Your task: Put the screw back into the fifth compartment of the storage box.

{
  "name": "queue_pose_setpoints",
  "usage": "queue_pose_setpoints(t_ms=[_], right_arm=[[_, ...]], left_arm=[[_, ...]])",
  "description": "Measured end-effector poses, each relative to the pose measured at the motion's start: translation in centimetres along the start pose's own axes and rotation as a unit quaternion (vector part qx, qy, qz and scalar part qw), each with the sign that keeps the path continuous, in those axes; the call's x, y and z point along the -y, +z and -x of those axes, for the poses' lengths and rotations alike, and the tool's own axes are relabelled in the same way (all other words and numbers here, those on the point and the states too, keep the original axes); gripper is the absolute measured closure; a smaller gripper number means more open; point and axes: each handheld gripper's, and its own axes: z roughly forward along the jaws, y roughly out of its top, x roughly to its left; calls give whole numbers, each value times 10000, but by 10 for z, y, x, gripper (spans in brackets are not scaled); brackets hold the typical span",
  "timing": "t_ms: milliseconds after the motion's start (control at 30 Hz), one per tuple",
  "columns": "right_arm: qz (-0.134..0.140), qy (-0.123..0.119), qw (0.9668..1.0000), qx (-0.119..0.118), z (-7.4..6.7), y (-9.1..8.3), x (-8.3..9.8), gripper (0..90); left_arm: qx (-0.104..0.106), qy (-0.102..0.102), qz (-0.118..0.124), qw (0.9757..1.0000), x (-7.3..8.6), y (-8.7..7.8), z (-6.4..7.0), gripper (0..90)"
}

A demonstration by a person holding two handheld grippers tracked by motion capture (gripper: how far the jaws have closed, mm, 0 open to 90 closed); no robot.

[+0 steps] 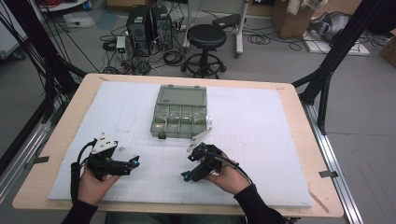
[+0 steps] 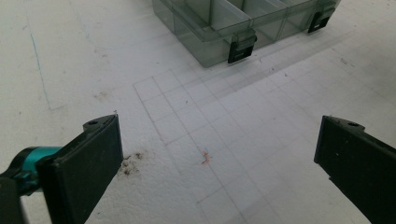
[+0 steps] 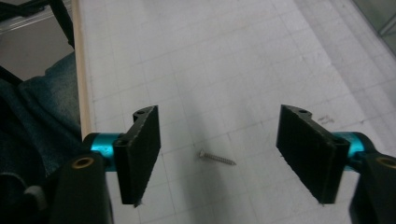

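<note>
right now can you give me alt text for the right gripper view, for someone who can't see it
A small silver metal screw lies on the white gridded mat in the gap of the open right gripper, whose two black jaws rise from the bottom of the frame. At the left, the mat ends at the table's pale wooden edge, with blue denim fabric beyond it.

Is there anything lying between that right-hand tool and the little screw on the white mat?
Nothing visible does. In the right gripper view the screw lies alone on the white mat, in the gap ahead of the right tool, whose jaws stand wide open on either side of it. Only bare mat separates them.
</note>
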Motion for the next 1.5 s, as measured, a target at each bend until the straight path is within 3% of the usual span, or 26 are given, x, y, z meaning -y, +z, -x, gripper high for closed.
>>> queue_pose_setpoints(t_ms=[67, 267, 800, 1167, 1500], right_arm=[[-47, 57, 10000, -3, 1, 0, 3, 399], [-161, 101, 9998, -45, 2, 0, 7, 537], [-386, 288, 9987, -146, 9, 5, 16, 812], [-429, 200, 9987, -199, 6, 7, 15, 881], [-498, -94, 9982, -331, 0, 13, 13, 886]], left_arm=[[-2, 0, 2, 10000, 0, 0, 0, 17], [-1, -6, 1, 10000, 0, 0, 0, 17], [22, -30, 5, 10000, 0, 1, 0, 17], [22, -21, -4, 10000, 0, 1, 0, 17], [15, -31, 14, 10000, 0, 1, 0, 17]])
